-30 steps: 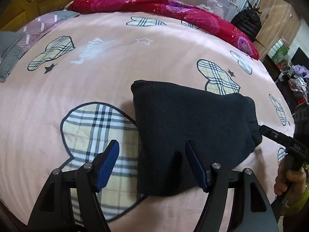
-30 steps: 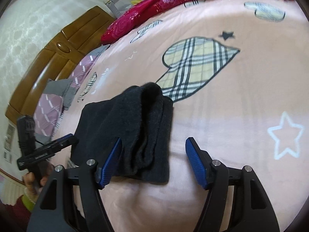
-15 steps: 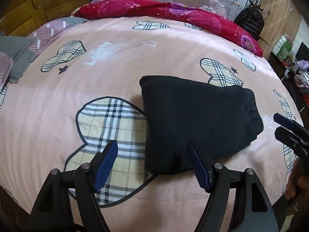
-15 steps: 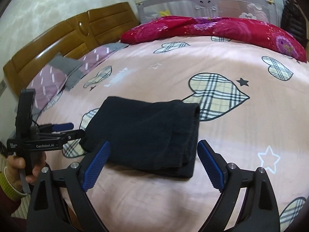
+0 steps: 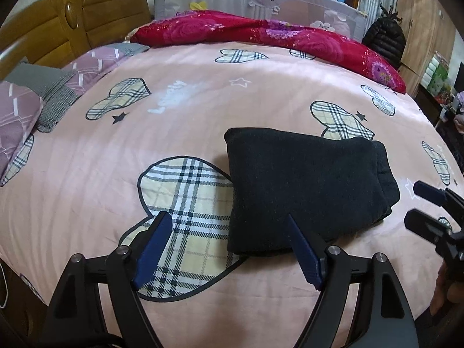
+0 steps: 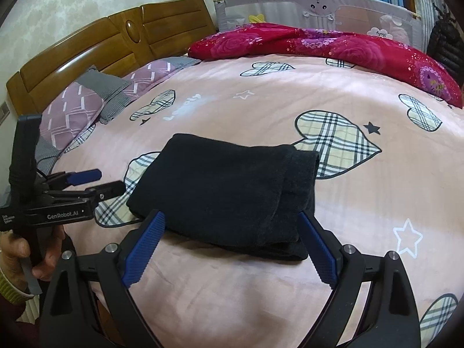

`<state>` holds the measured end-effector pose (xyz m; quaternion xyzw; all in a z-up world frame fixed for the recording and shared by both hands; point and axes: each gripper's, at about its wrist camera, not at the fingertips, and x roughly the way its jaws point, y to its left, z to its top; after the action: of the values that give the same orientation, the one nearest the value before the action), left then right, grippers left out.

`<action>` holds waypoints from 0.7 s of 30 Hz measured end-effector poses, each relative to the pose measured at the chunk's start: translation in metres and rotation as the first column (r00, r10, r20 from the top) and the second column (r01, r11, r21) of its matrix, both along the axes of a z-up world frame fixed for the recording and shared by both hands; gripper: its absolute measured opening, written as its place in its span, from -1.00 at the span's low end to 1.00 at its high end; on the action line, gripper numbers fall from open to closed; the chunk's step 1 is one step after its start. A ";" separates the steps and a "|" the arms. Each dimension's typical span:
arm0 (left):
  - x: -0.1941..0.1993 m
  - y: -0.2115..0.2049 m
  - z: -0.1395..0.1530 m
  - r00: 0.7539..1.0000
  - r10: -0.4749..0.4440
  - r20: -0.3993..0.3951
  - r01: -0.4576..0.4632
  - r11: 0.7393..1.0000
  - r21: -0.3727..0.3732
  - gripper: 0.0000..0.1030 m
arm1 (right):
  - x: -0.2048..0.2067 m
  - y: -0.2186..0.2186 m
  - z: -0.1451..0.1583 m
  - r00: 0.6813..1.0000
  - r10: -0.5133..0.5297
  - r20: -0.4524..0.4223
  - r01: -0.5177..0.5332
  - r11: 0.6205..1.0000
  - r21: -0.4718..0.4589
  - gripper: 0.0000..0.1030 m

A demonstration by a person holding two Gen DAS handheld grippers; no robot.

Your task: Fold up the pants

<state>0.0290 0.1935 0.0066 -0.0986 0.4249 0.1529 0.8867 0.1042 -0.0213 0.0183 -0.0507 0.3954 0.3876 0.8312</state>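
Black knit pants (image 5: 307, 185), folded into a thick rectangle, lie near my edge of the pink bed (image 5: 203, 92); my left claw (image 5: 229, 249) is opening with nothing gripped, my right claw (image 6: 229, 249) gapes empty.

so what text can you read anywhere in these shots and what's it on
"GenRobot.AI": side of the left gripper, in white.
"Lovely": white lettering on the pink bedsheet.
Small white print left of the brand name: too small to read.
Cursive word on the bed rail cloud patch: too blurred to read.
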 end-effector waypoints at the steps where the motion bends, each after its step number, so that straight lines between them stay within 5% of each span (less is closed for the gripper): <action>1: -0.001 -0.001 0.002 1.000 -0.004 0.006 0.004 1.000 0.000 0.58 | -0.002 0.000 -0.001 1.000 0.004 -0.003 -0.004 1.000 0.004 0.80; 21: -0.001 -0.025 -0.004 0.999 -0.043 -0.005 0.044 0.996 0.074 0.61 | -0.015 0.005 -0.012 1.000 -0.013 0.025 0.014 0.999 -0.047 0.80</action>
<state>0.0282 0.1687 0.0023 -0.0559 0.4227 0.1496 0.8921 0.0892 -0.0164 0.0067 -0.0722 0.3945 0.3719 0.8371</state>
